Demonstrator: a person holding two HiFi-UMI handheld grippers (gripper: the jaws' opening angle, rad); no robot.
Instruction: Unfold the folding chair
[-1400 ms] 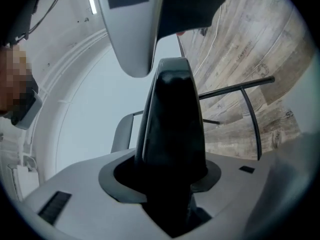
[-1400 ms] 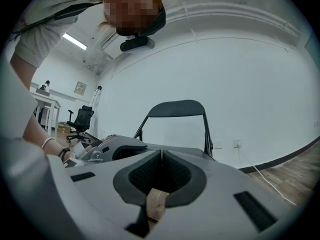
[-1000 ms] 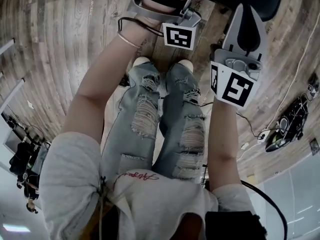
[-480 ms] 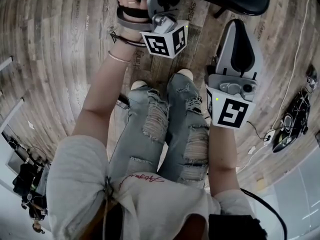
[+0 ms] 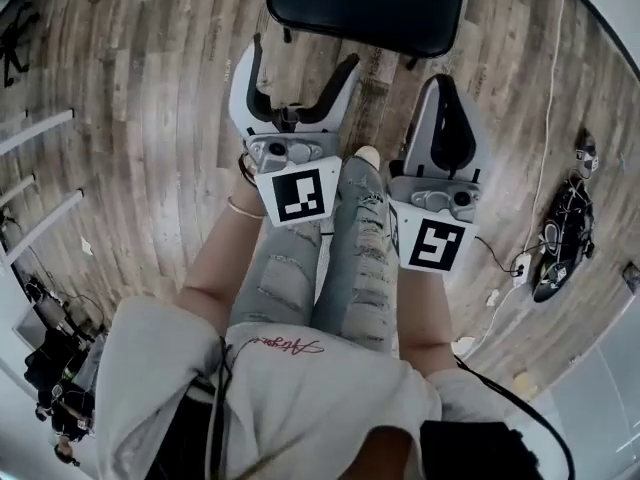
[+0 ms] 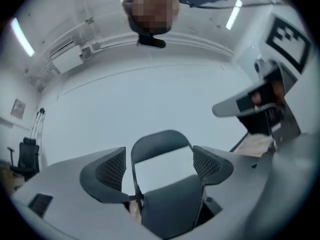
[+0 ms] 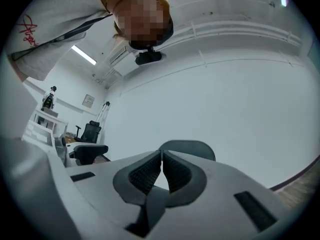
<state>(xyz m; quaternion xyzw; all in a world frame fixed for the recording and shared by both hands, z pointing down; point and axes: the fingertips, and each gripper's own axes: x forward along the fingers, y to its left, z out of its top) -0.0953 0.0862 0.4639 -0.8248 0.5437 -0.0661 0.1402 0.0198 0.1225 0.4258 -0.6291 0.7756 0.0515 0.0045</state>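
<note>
The black folding chair point(image 5: 365, 8) stands on the wooden floor in front of my feet, its seat facing up in the head view. My left gripper point(image 5: 298, 63) is held level short of the chair, jaws open wide and empty. In the left gripper view the chair's curved backrest point(image 6: 160, 143) and seat point(image 6: 172, 204) show between the open pads of the left gripper point(image 6: 159, 165), well apart from them. My right gripper point(image 5: 447, 83) hovers beside it, shut on nothing. In the right gripper view the right gripper point(image 7: 161, 171) has its pads pressed together, with the chair back point(image 7: 192, 146) behind.
The person's jeans-clad legs point(image 5: 330, 258) stand just below the grippers. Cables and dark devices point(image 5: 565, 228) lie on the floor at the right. White rails point(image 5: 40, 133) are at the left. An office chair point(image 7: 89, 131) stands by the far white wall.
My left gripper came off the chair's seat edge, rolled, and opened wide. Both grippers drew back from the chair towards the person. The whole seat now shows.
</note>
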